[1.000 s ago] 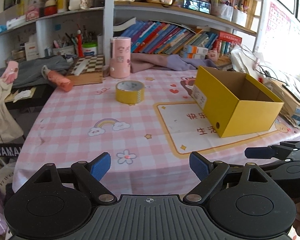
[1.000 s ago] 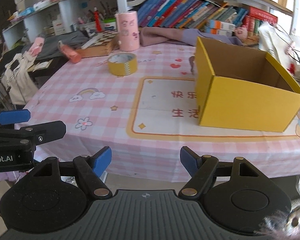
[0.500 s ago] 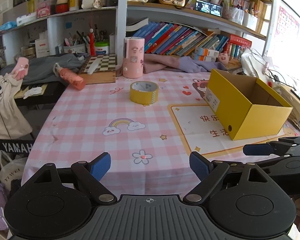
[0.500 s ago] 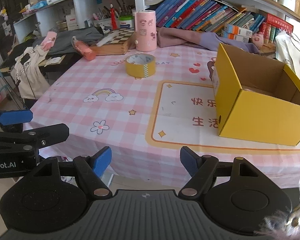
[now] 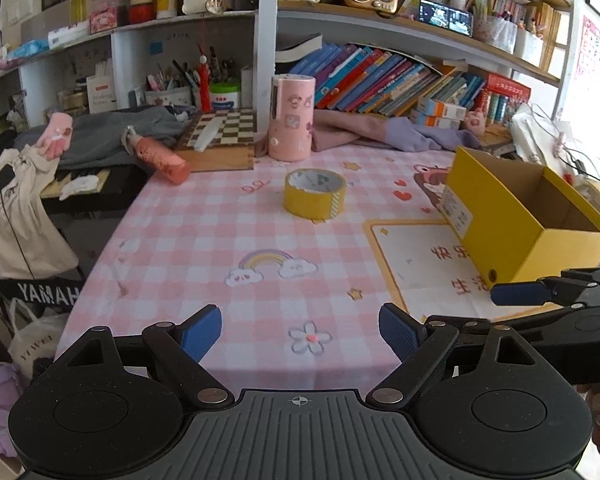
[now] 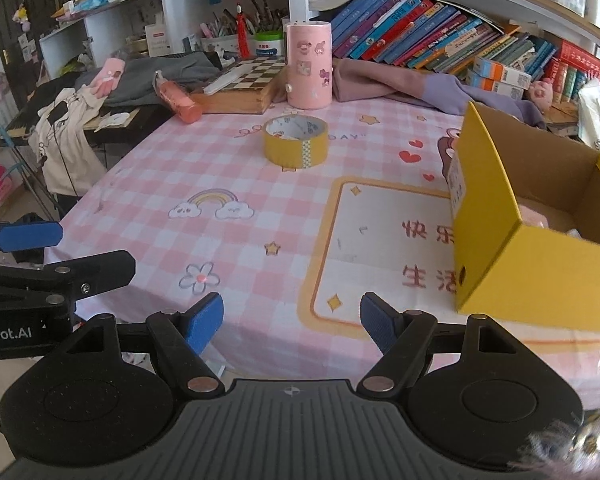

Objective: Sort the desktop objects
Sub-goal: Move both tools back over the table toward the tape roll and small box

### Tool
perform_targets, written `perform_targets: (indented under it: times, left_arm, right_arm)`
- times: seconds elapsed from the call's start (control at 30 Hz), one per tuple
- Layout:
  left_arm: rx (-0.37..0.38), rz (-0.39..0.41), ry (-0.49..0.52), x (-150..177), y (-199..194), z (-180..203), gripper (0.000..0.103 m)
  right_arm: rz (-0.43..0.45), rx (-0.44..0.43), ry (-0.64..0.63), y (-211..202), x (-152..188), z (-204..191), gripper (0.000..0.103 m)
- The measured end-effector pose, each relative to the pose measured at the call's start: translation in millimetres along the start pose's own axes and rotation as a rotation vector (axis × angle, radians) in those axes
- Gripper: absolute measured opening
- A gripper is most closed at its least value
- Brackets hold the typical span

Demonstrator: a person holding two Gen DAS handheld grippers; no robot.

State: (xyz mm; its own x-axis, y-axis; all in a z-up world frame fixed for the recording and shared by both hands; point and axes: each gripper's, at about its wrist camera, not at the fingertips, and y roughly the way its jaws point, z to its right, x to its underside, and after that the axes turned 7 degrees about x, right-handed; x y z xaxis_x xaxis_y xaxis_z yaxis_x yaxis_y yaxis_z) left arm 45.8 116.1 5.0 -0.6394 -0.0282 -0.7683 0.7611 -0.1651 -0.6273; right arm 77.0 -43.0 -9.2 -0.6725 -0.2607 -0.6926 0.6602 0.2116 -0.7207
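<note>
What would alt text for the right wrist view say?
An open right gripper hovers at the edge of a pink checked table holding a yellow tape roll, pink cylinder and open yellow box; the left gripper is alongside.

Left gripper gapes empty, facing tape roll.

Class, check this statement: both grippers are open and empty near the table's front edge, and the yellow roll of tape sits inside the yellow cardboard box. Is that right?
Not quite. The yellow roll of tape lies on the pink checked tablecloth, apart from the yellow cardboard box, as the right wrist view shows. The rest holds: the left gripper and right gripper are open and empty near the front edge.
</note>
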Motion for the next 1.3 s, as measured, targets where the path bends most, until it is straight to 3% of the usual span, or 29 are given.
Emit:
perform_targets:
  times: [0.43,1.3]
  left_arm:
    - [-0.034,-0.003,-0.033,-42.0,51.3,-11.1,0.088]
    - [-0.075,-0.068,-0.036,-79.4,126.1,-17.2,0.088]
  right_arm:
    - [0.070,0.004,0.002,46.7,-59.2,21.7,0.073]
    - [0.020,-0.032,0.087,120.8,-118.1,59.9,0.073]
